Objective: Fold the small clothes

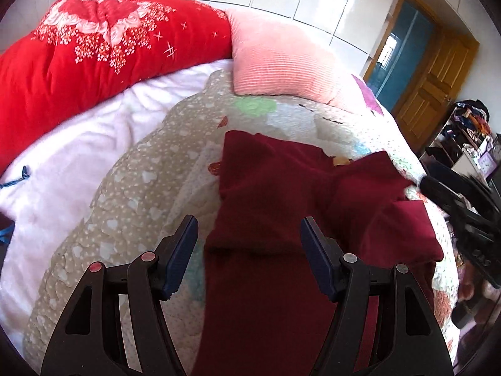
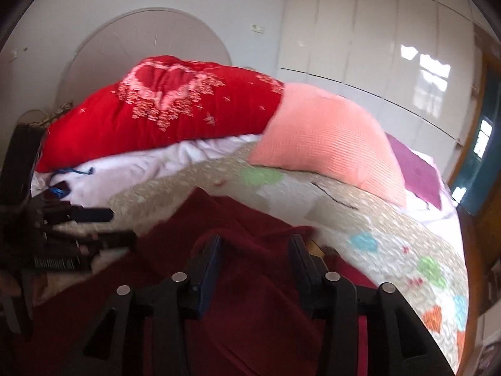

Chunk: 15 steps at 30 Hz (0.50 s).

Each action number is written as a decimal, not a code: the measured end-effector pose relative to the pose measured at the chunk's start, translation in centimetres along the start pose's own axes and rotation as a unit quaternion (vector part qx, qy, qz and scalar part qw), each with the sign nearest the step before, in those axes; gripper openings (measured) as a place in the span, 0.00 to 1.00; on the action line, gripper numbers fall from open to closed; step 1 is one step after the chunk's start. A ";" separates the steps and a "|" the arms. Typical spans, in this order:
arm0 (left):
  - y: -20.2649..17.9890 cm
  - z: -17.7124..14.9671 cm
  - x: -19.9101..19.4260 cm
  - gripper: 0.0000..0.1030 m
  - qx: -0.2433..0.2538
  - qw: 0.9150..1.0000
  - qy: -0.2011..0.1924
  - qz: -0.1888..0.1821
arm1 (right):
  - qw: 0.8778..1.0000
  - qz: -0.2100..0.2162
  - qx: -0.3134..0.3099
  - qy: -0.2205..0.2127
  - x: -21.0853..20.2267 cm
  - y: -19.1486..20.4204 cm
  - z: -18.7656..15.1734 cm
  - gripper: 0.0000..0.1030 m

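Through my left wrist camera, my left gripper (image 1: 249, 250) stands spread above the dark red garment (image 1: 272, 219), pinching nothing; the garment lies rumpled on the patterned quilt (image 1: 131, 194). Through my right wrist camera, blurred, my right gripper (image 2: 255, 252) is parted over the same garment, its pads apparently not pressing it.

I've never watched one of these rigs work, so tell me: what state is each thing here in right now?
Left gripper: open, holding nothing.
Right gripper: open, holding nothing.
Maroon garment: partly folded, rumpled, lying on the quilt.
Pink pillow: resting on the quilt.
Red duvet: bundled at the bed's head.
Door: open.
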<state>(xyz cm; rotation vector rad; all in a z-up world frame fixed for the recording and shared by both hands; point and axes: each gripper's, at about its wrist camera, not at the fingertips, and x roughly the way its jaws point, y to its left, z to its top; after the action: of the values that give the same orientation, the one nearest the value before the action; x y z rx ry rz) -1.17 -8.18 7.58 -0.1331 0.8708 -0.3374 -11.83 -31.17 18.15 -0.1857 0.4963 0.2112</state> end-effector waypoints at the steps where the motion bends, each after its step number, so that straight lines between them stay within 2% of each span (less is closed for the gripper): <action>1: -0.1 0.1 0.2 0.66 -0.002 1.000 0.001 -0.003 | 1.000 -0.013 0.010 -0.003 -0.6 -0.8 -0.6 0.45; 5: -1.3 0.5 1.0 0.66 -0.006 0.999 0.002 -0.036 | 0.995 -0.045 0.085 -0.003 -3.3 -5.3 -3.4 0.49; 7: -2.3 0.6 2.2 0.66 0.007 0.999 0.014 -0.031 | 0.993 -0.044 0.112 0.003 -4.3 -7.4 -4.6 0.52; 11: -3.0 0.3 4.0 0.66 0.007 0.999 0.041 -0.034 | 0.985 -0.078 0.152 0.030 -5.9 -10.4 -8.7 0.52; 15: -2.5 -0.1 2.9 0.66 -0.010 0.998 0.043 -0.046 | 0.975 -0.075 0.205 0.041 -6.2 -13.2 -11.0 0.52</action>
<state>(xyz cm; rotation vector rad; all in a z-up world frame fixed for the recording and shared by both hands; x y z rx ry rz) -0.05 -11.53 6.03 -0.1782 0.9559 -0.4233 -18.93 -47.30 13.33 0.1731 0.5939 -0.0498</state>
